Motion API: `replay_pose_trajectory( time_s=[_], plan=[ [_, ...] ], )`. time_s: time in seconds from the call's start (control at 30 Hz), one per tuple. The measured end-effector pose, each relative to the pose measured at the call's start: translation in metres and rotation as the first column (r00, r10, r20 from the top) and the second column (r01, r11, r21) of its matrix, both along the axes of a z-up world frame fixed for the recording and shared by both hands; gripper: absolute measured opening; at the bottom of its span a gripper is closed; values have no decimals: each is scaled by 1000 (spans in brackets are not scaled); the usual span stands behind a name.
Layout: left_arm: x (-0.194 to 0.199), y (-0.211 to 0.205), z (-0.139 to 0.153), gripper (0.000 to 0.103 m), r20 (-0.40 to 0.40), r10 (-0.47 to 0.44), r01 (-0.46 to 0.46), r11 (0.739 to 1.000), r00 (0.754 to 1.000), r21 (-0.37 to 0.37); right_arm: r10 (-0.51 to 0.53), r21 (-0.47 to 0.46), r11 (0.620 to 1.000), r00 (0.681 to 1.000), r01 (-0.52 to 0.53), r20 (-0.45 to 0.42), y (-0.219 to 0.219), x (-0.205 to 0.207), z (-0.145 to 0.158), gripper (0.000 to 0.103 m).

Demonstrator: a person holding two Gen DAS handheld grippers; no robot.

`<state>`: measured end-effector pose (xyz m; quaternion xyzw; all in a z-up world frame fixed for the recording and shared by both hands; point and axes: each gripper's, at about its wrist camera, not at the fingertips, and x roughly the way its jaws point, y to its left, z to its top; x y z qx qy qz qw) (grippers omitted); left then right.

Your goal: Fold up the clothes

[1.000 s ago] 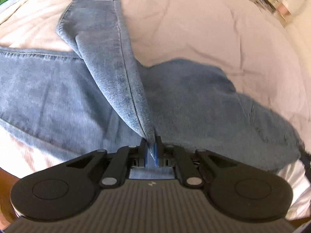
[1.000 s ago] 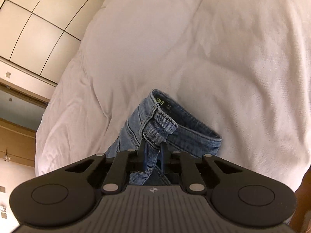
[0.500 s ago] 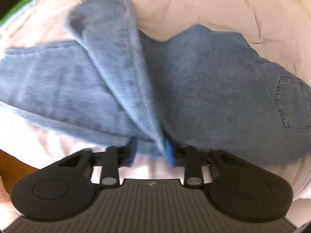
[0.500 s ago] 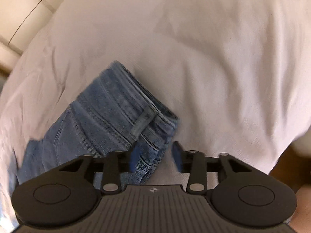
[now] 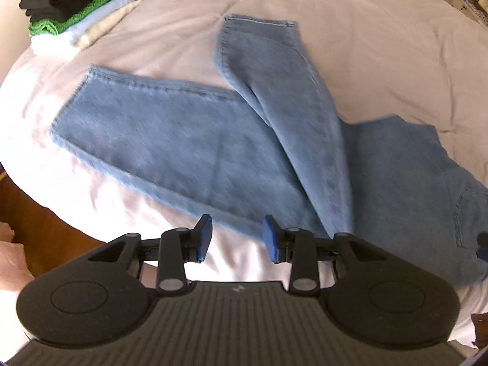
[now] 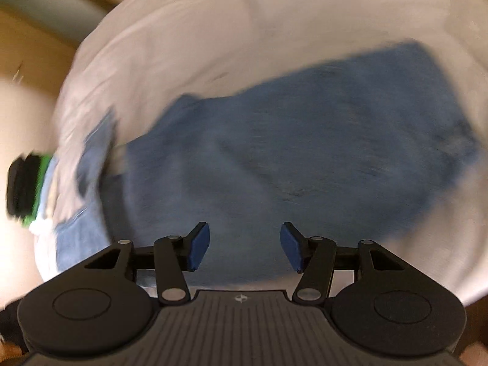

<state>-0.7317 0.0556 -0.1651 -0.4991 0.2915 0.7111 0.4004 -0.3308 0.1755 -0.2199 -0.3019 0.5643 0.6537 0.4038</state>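
Observation:
A pair of light blue jeans (image 5: 189,140) lies flat on the white bed sheet (image 5: 366,45). One leg runs out to the left, and the other leg (image 5: 283,85) lies folded across it toward the far side. My left gripper (image 5: 238,238) hovers open above the near edge of the jeans, nothing between its blue pads. In the blurred right wrist view the jeans (image 6: 289,158) spread across the bed. My right gripper (image 6: 245,244) hangs above them, its jaws still opening and empty.
A stack of folded clothes (image 5: 79,9), black, green, pale blue and white, sits at the far left corner of the bed; it shows as a blur (image 6: 30,189) in the right wrist view. The wooden bed edge (image 5: 45,213) lies near left.
Both grippers let go of the jeans, opened and pulled back. The leg the left gripper held now lies flat. The right view swung round over the jeans.

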Motion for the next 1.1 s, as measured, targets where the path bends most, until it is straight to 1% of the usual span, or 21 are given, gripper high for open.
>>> replay_pose_trajectory(
  time_s=[0.07, 0.13, 0.2, 0.3, 0.47, 0.57, 0.67, 0.77, 0.83, 0.97, 1.1],
  plan=[
    [-18, 12, 5, 31, 0, -12, 12, 1000, 1000, -4, 45, 5, 999, 999, -45, -4, 9, -35, 3, 56],
    [-39, 23, 9, 32, 9, -42, 42, 999, 999, 8, 87, 10, 996, 996, -87, -7, 17, -69, 5, 56],
    [-62, 36, 9, 32, 23, -71, 71, 997, 997, 13, 94, 4, 996, 996, -94, -9, 22, -104, 3, 56],
    [-101, 56, 4, 32, 50, -104, 104, 995, 993, 0, 95, -8, 995, 995, -96, -15, 31, -153, 0, 56],
    [-160, 99, -15, 36, 91, -180, 183, 983, 980, -34, 23, -44, 999, 998, -26, -52, 46, -224, -4, 56],
    [-187, 126, -26, 36, 123, -209, 216, 975, 970, -46, -34, -67, 997, 998, 30, -55, 56, -251, -13, 56],
    [-209, 152, -37, 39, 165, -228, 238, 970, 960, -46, -88, -89, 993, 995, 84, -46, 67, -271, -23, 56],
    [-230, 179, -51, 41, 218, -222, 235, 971, 950, -38, -131, -108, 986, 990, 126, -45, 83, -289, -35, 56],
    [-243, 197, -63, 43, 263, -202, 218, 976, 943, -30, -156, -125, 981, 986, 149, -49, 97, -301, -46, 56],
    [-268, 233, -90, 45, 369, -124, 139, 990, 921, -15, -192, -157, 971, 980, 180, -61, 126, -322, -66, 57],
    [-286, 265, -115, 48, 438, -52, 65, 998, 898, -16, -212, -182, 964, 973, 192, -92, 153, -342, -86, 57]
  ],
)
